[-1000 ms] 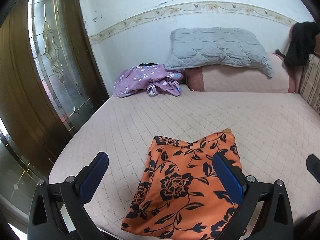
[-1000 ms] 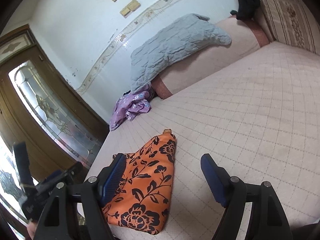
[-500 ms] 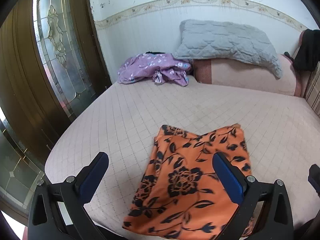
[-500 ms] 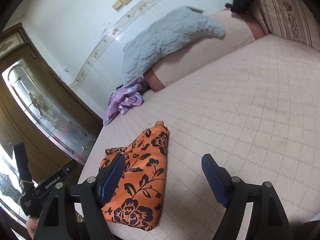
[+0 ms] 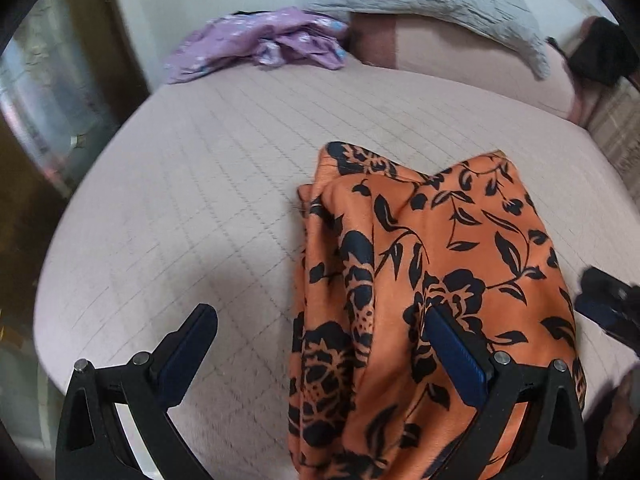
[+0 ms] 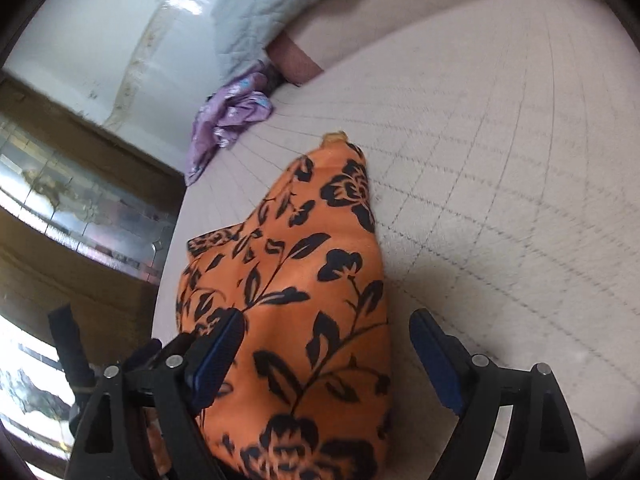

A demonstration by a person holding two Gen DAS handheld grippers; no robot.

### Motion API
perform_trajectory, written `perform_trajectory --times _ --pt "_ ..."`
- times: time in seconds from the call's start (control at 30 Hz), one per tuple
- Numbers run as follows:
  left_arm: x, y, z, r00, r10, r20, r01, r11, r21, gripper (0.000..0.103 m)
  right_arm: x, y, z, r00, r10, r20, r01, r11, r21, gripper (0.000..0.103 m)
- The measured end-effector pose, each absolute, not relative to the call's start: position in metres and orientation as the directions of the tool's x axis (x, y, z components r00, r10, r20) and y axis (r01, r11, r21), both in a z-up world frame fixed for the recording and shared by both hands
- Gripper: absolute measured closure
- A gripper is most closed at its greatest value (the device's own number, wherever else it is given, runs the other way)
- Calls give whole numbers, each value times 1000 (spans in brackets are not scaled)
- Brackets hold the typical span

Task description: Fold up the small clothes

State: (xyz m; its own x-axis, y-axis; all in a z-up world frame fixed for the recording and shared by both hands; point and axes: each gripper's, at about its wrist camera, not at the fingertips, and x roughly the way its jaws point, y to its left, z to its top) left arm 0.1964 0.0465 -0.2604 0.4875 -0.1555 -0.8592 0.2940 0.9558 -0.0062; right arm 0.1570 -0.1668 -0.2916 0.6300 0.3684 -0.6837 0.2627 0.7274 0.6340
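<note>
Now we hold both claws spread wide and empty over the orange floral garment lying near the bed's front edge: left gripper and right gripper should each pinch a near corner evenly, catching every layer.

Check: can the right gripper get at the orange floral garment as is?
Probably yes. The right gripper is open, with the orange floral garment lying right between its fingers on the bed; nothing blocks it.
</note>
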Motion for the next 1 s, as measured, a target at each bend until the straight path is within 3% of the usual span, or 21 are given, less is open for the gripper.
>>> perform_trajectory --times 0.23,0.4,0.57,0.8,1.0 --pt "212 60 -287 322 -367 -873 387 892 -232 0 173 -160 -320 583 476 -658 281 642 714 13" --pt "225 61 -303 107 -559 -822 390 785 -482 0 176 -162 -325 599 517 -612 264 594 760 9" --pt "231 65 -303 120 -570 -813 362 788 -498 0 177 -162 -325 598 537 -595 241 588 772 9" --pt "207 46 -295 226 -454 -862 499 814 -298 0 182 -142 -320 589 483 -648 184 701 689 12" --pt "212 40 -308 198 -427 -882 490 823 -288 0 184 -140 -320 586 449 -674 179 740 648 27"
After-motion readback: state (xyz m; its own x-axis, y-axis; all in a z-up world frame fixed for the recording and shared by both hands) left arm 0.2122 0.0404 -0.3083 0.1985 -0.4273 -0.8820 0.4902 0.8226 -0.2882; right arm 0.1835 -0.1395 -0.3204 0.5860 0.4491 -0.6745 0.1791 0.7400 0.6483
